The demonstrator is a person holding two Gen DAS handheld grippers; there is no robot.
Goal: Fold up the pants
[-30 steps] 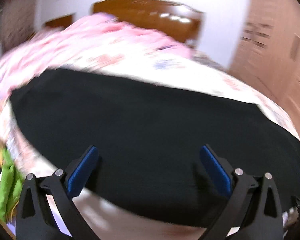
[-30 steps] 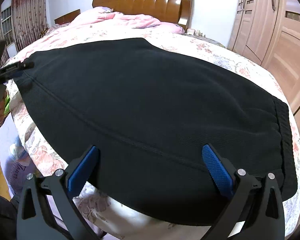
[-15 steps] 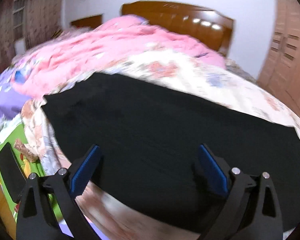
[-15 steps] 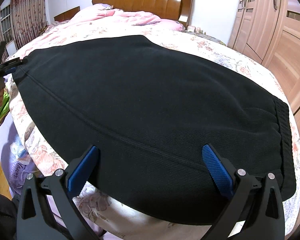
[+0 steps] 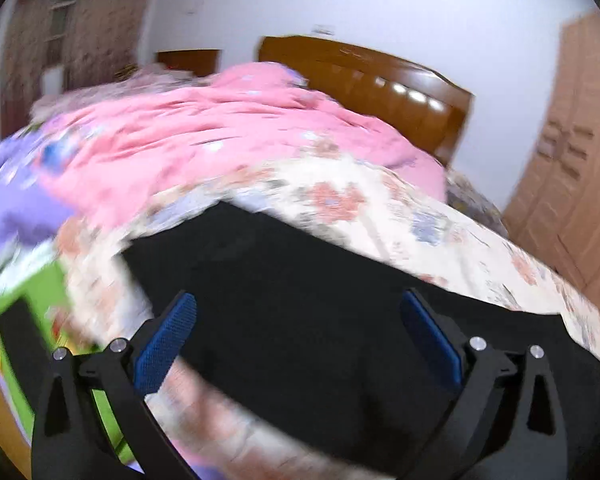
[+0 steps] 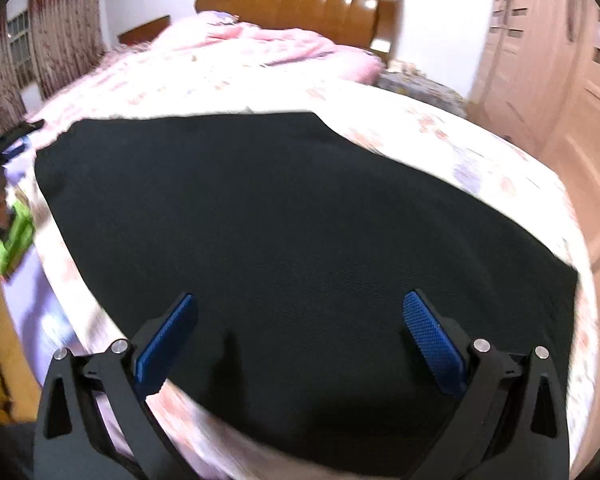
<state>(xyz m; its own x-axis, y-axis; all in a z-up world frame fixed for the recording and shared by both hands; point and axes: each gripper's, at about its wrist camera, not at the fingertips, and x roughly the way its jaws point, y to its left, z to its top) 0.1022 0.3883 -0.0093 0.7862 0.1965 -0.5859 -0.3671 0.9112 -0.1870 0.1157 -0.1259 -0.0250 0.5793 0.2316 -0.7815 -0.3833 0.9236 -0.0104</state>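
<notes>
pants (image 6: 284, 232): black, spread flat across the near part of the bed (image 6: 480, 152)
left gripper (image 5: 300, 332): fingers wide apart, holding nothing — above the pants' left end
right gripper (image 6: 300, 332): released, empty — over the near edge
blanket (image 5: 204, 136): pink, far side

I saw bare floral bed (image 6: 440, 140) beyond the black pants (image 6: 300, 220), free to pass; a heaped pink quilt (image 5: 220, 128) blocked the headboard (image 6: 300, 4) end.
</notes>
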